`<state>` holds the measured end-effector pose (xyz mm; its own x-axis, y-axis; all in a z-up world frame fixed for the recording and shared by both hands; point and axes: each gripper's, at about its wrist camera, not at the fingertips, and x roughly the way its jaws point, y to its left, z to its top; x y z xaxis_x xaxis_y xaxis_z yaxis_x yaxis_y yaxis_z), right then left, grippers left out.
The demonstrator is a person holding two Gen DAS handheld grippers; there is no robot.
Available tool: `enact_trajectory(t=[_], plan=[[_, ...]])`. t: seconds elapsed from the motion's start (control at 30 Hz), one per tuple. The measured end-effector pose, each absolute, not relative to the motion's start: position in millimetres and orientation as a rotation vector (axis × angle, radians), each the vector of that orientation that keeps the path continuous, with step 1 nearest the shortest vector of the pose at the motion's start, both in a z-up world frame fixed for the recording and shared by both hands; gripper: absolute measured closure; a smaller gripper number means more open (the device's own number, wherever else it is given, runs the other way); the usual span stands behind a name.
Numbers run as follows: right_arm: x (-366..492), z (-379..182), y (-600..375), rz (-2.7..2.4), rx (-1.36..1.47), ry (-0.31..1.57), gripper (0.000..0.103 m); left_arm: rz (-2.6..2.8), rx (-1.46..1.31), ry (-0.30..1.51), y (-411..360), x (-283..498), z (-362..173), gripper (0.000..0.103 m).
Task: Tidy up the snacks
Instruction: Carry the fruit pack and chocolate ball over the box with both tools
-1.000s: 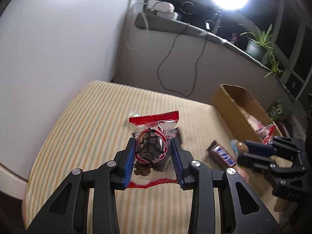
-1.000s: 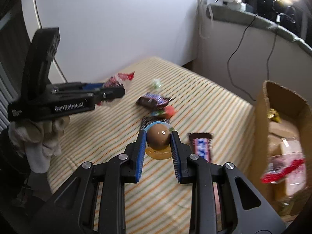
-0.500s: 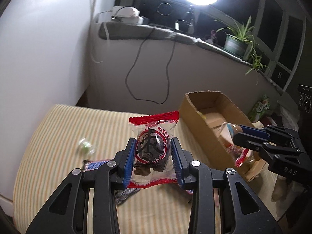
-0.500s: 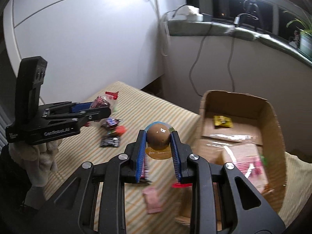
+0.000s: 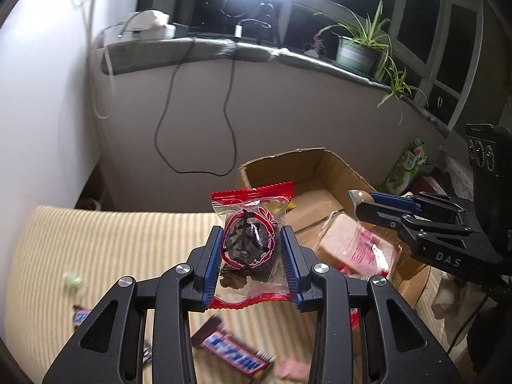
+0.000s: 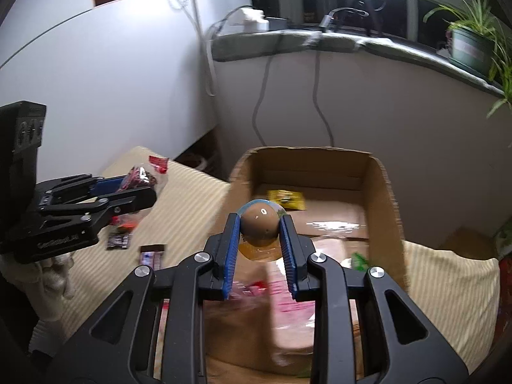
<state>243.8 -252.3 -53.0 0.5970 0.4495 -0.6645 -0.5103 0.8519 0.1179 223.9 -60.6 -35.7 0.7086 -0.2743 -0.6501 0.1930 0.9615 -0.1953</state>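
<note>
My left gripper (image 5: 252,240) is shut on a clear red-edged snack packet (image 5: 251,243) with dark fruit inside, held above the striped tabletop just left of the cardboard box (image 5: 307,166). My right gripper (image 6: 260,224) is shut on a brown egg-shaped snack (image 6: 259,225) in a clear wrapper, over the open cardboard box (image 6: 380,192). In the right wrist view the left gripper (image 6: 150,188) and its packet (image 6: 140,176) hang to the left of the box. In the left wrist view the right gripper (image 5: 358,200) is over the box's right side.
The box holds a yellow packet (image 6: 284,198) and pink-printed bags (image 5: 358,246). On the striped cloth (image 5: 112,240) lie a blue-labelled chocolate bar (image 5: 233,352), a small green sweet (image 5: 72,280) and dark packets (image 6: 120,240). A wall, a cable and a plant ledge stand behind.
Both grippers have swung to the right with their snacks, from over the cloth to the box. The right one is now above the box opening, the left one at its near corner.
</note>
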Motion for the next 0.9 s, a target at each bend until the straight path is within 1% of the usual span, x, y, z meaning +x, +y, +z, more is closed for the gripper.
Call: enact_trajectory(t=[0.33, 0.8, 0.83, 0.87, 0.9], plan=[[279, -67, -287, 0.472, -0.056, 0.778, 0.077, -0.312, -0.084, 0.762, -95, 246, -41, 0.069], [289, -76, -304, 0.43, -0.034, 0.798, 0.076, -0.337, -0.044, 0.762, -117, 253, -37, 0.068], [289, -76, -305, 0.431, -0.03, 0.8, 0.076, -0.337, -0.042, 0.762, -118, 252, -37, 0.066], [289, -76, -304, 0.432, -0.028, 0.799, 0.076, -0.337, -0.04, 0.761, -118, 252, -37, 0.06], [289, -75, -305, 0.43, -0.03, 0.798, 0.075, -0.337, -0.038, 0.759, -119, 251, -36, 0.059]])
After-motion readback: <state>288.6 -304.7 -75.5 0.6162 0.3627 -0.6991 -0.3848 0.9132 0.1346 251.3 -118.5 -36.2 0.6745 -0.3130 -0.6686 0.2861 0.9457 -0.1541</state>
